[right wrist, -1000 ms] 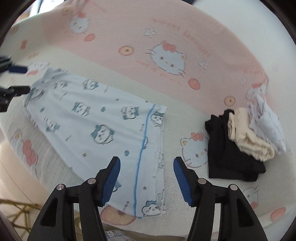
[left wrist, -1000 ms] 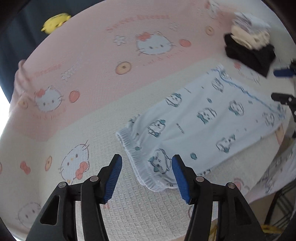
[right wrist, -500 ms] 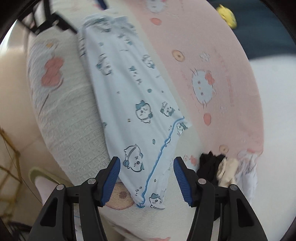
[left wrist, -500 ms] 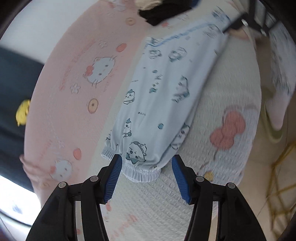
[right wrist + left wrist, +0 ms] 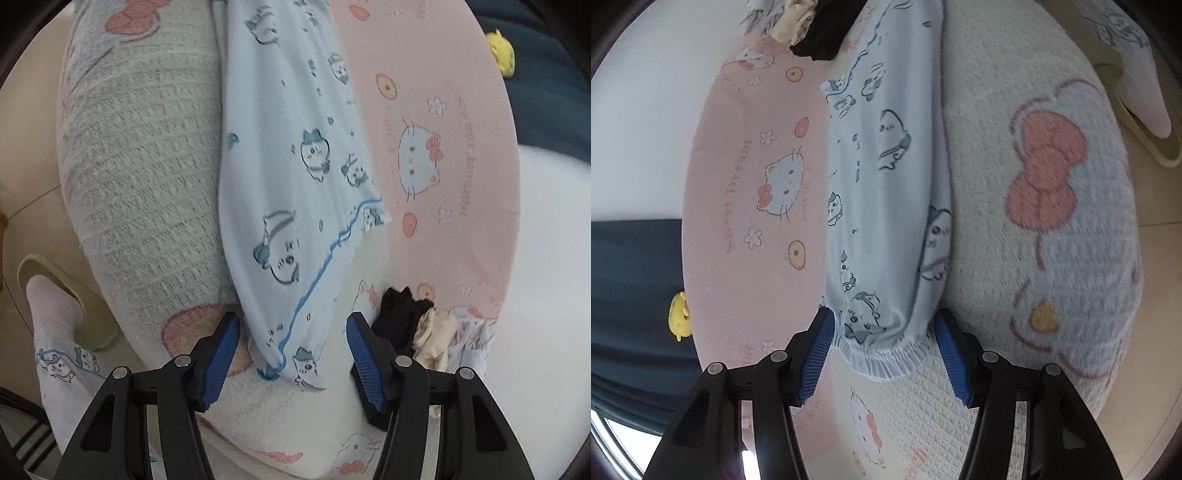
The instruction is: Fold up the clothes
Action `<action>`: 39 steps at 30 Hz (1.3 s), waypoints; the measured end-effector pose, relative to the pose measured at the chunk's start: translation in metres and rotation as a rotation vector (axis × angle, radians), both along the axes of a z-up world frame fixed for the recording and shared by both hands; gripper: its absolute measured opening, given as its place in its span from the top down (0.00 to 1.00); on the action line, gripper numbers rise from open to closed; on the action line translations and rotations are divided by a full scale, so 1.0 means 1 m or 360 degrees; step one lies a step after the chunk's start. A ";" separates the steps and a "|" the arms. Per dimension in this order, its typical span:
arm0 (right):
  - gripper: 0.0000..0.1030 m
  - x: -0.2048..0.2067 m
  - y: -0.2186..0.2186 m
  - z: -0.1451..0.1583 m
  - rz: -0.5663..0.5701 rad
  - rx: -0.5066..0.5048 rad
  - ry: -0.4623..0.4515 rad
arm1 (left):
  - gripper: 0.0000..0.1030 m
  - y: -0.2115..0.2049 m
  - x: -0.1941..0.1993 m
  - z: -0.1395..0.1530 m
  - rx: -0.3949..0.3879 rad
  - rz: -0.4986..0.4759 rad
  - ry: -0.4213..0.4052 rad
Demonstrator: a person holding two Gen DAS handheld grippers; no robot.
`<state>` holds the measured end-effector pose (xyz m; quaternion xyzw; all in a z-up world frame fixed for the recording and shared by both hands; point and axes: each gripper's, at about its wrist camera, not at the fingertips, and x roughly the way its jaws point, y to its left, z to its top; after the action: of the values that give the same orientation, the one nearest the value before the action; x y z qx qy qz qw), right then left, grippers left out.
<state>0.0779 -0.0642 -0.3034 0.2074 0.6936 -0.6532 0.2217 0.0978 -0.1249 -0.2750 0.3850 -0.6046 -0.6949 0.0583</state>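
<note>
Both ends of the pale blue trousers, stretched along the bed mid-frame, sit between each spread hand-held gripper, so next comes pinching cuff and waistband

A pink and cream cartoon-cat blanket is covering the bed, its big red bow print showing at three o'clock in the left wrist view. A small yellow plush toy is lying on dark blue fabric at nine o'clock. In the right wrist view, a pale green slipper is sitting on the beige floor at eight o'clock, holding a white-socked foot
</note>
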 end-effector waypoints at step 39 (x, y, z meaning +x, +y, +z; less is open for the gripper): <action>0.89 -0.013 0.003 -0.016 0.0076 0.0074 0.0009 | 0.93 0.002 -0.001 -0.010 0.0146 0.0139 0.0004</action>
<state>0.0647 -0.0616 -0.3191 0.1941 0.7141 -0.6320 0.2302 0.0967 -0.1232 -0.2855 0.4124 -0.5548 -0.7190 0.0715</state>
